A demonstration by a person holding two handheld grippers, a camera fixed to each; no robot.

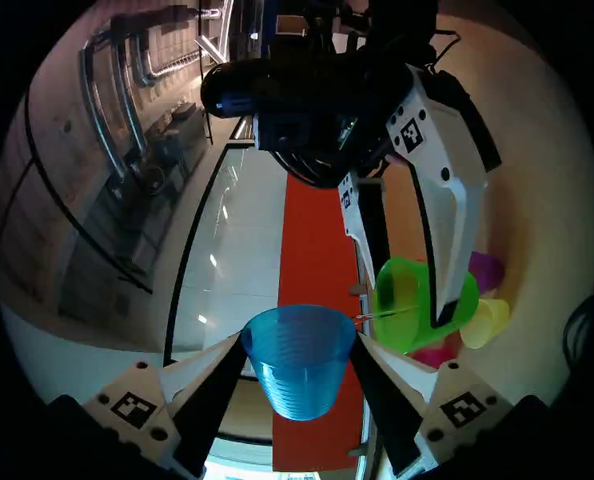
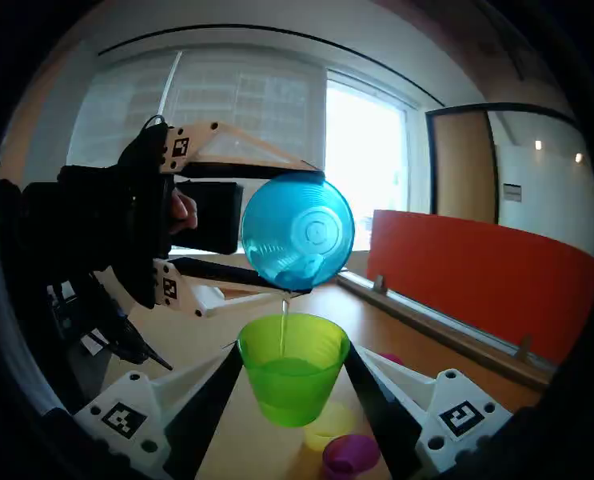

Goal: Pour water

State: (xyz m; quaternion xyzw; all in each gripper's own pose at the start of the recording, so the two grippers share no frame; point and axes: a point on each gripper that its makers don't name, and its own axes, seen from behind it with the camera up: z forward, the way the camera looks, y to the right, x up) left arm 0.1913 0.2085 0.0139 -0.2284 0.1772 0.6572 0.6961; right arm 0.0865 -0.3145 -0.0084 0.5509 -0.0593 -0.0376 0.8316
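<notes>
Water [image 2: 284, 326] falls in a thin stream from the tipped blue cup [image 2: 297, 232] into the green cup [image 2: 293, 376] directly below it, which looks about half full. The left gripper [image 1: 298, 346] presses both fingers on the blue cup's sides. The right gripper [image 2: 293, 356] likewise clamps the green cup, upright, above the desk [image 2: 249, 448]. A yellow cup [image 2: 328, 420] and a purple cup [image 2: 351, 454] stand beneath, probably near the desk's edge by the orange divider [image 2: 488, 280].

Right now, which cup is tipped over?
The blue cup, tipped in the left gripper with water trickling out; the green cup below sits upright in the right gripper.
</notes>
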